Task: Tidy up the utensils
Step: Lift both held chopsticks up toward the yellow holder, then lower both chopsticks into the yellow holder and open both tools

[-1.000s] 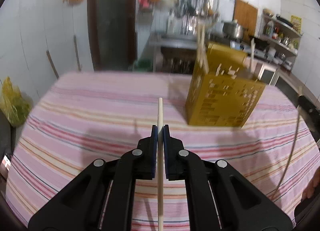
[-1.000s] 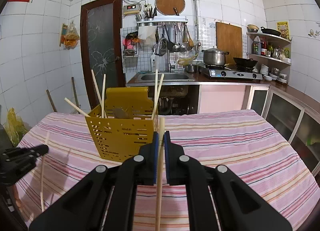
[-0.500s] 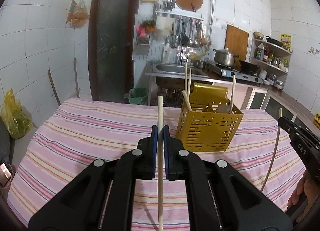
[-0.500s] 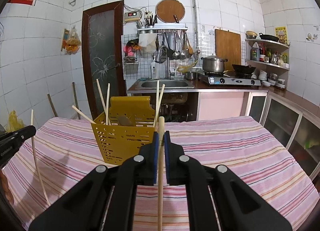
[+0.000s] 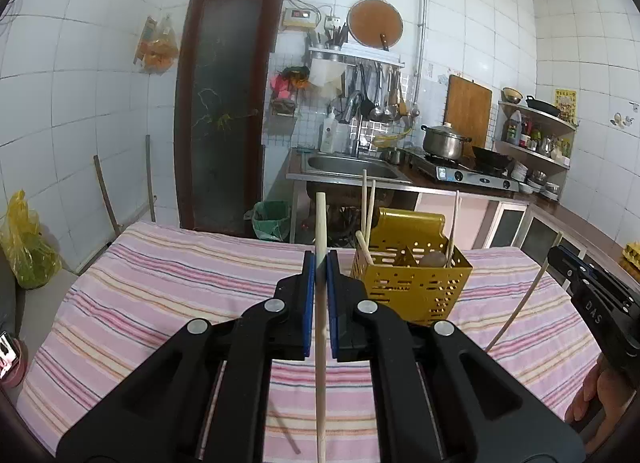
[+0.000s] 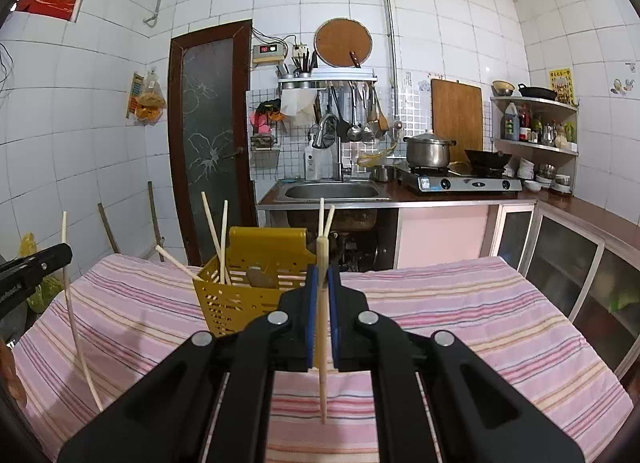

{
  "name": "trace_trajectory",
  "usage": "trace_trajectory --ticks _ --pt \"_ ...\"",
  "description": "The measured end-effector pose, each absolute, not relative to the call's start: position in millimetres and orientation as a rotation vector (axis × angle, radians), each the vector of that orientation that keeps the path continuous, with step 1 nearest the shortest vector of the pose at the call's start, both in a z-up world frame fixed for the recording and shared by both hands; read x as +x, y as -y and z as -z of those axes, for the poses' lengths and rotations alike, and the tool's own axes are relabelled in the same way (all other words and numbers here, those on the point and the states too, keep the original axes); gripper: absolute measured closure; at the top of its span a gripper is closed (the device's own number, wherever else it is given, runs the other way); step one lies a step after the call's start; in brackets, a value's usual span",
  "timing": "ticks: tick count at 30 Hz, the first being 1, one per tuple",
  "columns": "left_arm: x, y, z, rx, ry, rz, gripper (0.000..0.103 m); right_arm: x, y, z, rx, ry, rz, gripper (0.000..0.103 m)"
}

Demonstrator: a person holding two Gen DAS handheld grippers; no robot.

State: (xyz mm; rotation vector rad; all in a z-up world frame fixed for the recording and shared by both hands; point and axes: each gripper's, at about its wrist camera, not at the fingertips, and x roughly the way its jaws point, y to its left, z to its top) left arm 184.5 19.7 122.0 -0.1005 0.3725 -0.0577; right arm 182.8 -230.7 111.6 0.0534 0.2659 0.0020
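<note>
Left gripper (image 5: pixel 320 263) was clamped on one chopstick (image 5: pixel 320 327), which ran upright through the centre of the left wrist view and rose past the blue pads. Right gripper (image 6: pixel 322 279) likewise pinched a second chopstick (image 6: pixel 322 343), its lower end hanging free above the striped tablecloth (image 6: pixel 460 303). The yellow perforated utensil holder (image 5: pixel 408 287) stood on the cloth right of centre in the left view and left of centre in the right view, several chopsticks leaning out over its rim. Cloth at lower left of the left view lay bare to the table edge. In the right view, bare cloth ran right to the table edge near the cabinets (image 6: pixel 560 255).
</note>
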Motion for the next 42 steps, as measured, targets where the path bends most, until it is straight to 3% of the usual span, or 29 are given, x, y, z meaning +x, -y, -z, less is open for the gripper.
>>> trace_trajectory --ticks 24,42 --pt "206.9 -13.0 -149.7 -0.111 -0.302 0.075 0.098 194.8 228.2 -125.7 0.030 -0.240 -0.022 0.097" --pt "272.4 30.1 -230.7 -0.148 -0.133 0.160 0.098 218.6 234.1 -232.3 0.013 -0.060 -0.022 0.097"
